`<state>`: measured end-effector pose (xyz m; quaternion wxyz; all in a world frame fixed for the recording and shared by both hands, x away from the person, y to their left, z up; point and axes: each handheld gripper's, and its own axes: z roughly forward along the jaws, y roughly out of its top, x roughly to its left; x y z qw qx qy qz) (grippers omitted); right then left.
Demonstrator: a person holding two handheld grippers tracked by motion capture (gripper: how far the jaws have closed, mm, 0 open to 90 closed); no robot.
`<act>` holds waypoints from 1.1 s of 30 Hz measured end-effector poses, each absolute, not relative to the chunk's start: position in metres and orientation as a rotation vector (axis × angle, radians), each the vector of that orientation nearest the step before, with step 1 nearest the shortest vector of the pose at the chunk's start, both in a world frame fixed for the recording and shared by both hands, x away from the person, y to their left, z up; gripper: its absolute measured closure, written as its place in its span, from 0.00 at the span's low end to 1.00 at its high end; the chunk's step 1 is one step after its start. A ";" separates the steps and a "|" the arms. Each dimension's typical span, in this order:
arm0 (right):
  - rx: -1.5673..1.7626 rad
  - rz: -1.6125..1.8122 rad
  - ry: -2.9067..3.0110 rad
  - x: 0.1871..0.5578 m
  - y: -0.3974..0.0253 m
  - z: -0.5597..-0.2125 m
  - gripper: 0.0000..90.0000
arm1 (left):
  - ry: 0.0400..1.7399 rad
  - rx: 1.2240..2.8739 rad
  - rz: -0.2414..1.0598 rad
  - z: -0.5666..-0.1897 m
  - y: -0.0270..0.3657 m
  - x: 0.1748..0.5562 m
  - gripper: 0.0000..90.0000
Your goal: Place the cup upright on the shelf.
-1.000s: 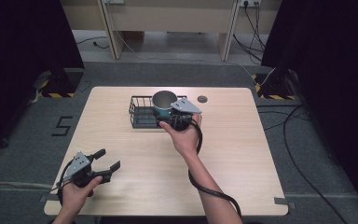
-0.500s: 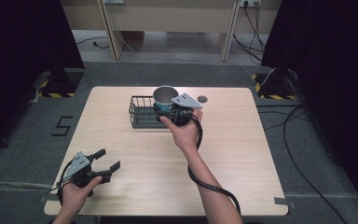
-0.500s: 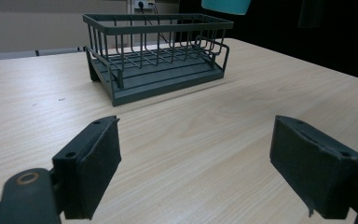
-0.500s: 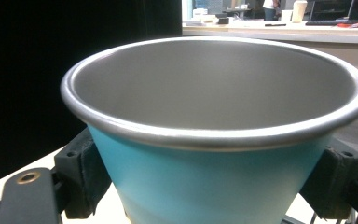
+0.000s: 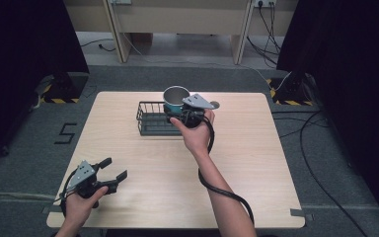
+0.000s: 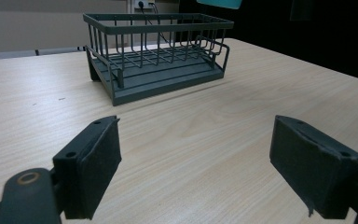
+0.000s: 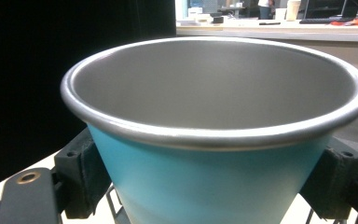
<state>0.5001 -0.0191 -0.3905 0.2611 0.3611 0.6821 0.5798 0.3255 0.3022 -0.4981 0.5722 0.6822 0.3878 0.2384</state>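
Trouble loomed: right tongs (image 5: 181,115) clamped the blue cup (image 5: 175,98) over the wire basket's (image 5: 150,120) right end, seemingly above it; a tapered wall could slip. Left tongs (image 5: 114,171) sat wide open, empty.

The surface (image 5: 143,163) is a pale wood-grain top with rounded corners, standing on a grey carpeted floor (image 5: 29,148). A dark wire rack (image 5: 153,121) stands on it toward the far edge, a little left of the middle. A small dark round disc (image 5: 214,104) lies just right of the rack near the far edge, and a bit of grey tape (image 5: 298,215) marks the near right corner.
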 end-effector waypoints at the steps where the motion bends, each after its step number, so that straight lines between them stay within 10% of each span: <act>1: 0.976 1.570 1.846 0.501 -0.019 -0.390 0.19 | 0.909 1.600 0.559 -0.498 0.302 0.325 0.17; 33: 1.028 1.541 1.851 0.532 -0.004 -0.388 0.19 | 0.910 1.591 0.557 -0.498 0.304 0.325 0.17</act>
